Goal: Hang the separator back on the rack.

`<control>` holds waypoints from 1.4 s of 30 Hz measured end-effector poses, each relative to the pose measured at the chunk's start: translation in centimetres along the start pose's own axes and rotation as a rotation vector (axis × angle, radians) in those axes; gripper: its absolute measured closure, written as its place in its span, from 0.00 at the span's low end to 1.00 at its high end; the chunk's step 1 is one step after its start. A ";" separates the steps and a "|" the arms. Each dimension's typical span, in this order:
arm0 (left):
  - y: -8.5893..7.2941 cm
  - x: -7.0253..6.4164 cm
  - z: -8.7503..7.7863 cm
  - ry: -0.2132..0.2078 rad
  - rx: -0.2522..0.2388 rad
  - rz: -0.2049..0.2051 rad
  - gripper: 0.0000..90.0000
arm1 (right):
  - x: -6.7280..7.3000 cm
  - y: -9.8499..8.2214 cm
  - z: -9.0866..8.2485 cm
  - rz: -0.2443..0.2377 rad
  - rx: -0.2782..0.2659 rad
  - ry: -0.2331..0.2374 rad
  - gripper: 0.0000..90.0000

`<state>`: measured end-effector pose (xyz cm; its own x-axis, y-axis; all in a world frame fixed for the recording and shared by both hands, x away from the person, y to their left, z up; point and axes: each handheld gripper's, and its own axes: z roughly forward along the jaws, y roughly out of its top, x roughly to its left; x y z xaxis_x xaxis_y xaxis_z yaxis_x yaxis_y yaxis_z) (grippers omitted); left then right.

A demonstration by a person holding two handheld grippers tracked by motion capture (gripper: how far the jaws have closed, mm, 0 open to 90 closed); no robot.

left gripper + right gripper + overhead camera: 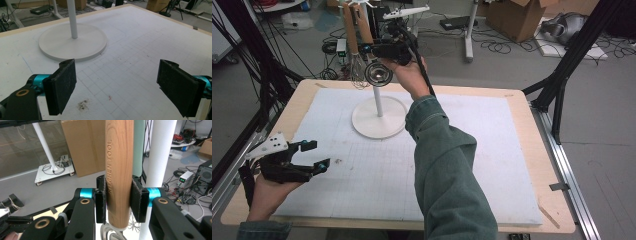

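While the right gripper [118, 201] clamps its fingers on a hanging ladle's wooden handle [119, 170] beside the white stand [378, 116], the left gripper [117, 86] rests wide open, empty, over the tabletop [140, 45].

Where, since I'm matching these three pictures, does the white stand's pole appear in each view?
High view: the pole stands upper centre, left of the reaching forearm.
Left gripper view: the pole is at top left, above the open jaws.
Right gripper view: the pole runs down the right side, beside the clamped wooden handle.
Shared landmark, high and left gripper views: its round base.
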<state>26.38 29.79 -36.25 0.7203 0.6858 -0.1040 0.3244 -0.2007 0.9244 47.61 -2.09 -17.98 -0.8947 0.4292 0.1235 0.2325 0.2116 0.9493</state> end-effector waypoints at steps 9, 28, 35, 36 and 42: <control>0.0 0.0 0.1 -0.001 0.006 0.001 0.18 | -0.1 -0.3 -1.8 0.017 -0.028 -0.010 0.65; -0.6 -0.5 1.7 -0.012 0.036 -0.005 0.16 | 0.3 -6.4 -9.7 0.026 -0.037 -0.037 0.34; -0.7 -0.7 2.1 -0.008 0.038 -0.005 0.15 | 0.1 -9.0 -12.3 0.041 -0.046 -0.049 0.32; -0.7 -0.8 2.3 -0.007 0.038 -0.008 0.15 | 0.1 -9.3 -12.7 0.042 -0.046 -0.050 0.32; -1.1 -0.6 2.6 -0.008 0.056 -0.016 0.15 | -0.1 -11.3 -14.2 0.042 -0.019 -0.073 0.30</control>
<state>27.19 27.74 -38.13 0.7194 0.6838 -0.1221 0.3698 -0.2282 0.9007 39.68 -17.03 -24.64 -0.8540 0.5004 0.1422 0.2609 0.1755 0.9493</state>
